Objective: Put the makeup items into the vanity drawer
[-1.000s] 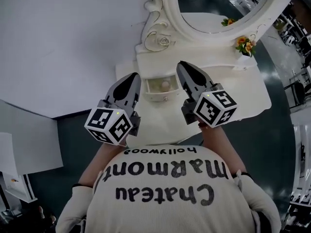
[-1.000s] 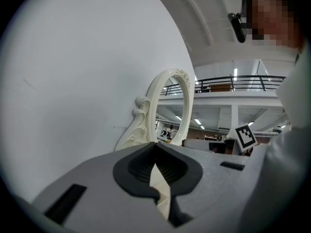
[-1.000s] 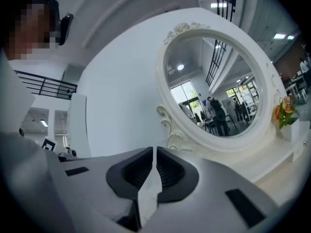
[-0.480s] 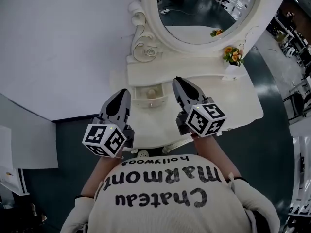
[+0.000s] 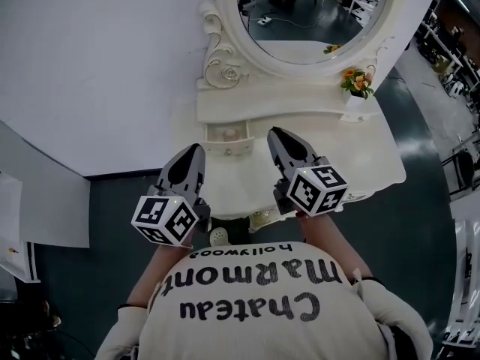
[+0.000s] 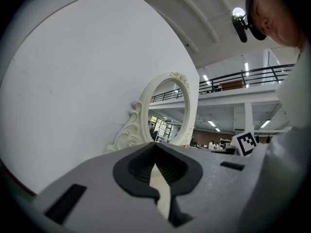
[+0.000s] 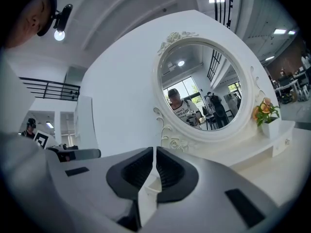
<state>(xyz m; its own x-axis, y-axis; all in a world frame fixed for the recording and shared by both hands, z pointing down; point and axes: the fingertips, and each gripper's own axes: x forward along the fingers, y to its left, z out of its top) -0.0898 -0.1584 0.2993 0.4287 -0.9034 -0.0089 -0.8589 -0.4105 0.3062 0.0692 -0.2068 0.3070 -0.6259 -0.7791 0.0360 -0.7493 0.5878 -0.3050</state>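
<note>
A small drawer stands a little way out of the white vanity table, below the oval mirror. Something pale shows inside it, too small to name. My left gripper hangs just in front and left of the drawer, shut and empty. To the drawer's right, my right gripper is over the tabletop, also shut with nothing in it. In the left gripper view the left gripper points at the mirror frame. In the right gripper view the right gripper faces the mirror. No loose makeup items show.
A small vase of orange flowers stands at the table's back right corner. A white wall runs behind and to the left. A small round white object lies low by the table's front edge. Dark floor surrounds the table.
Both grippers have drawn back from the drawer toward the person, and the head view has shifted so the vanity sits higher in frame. The jaws stay shut.
</note>
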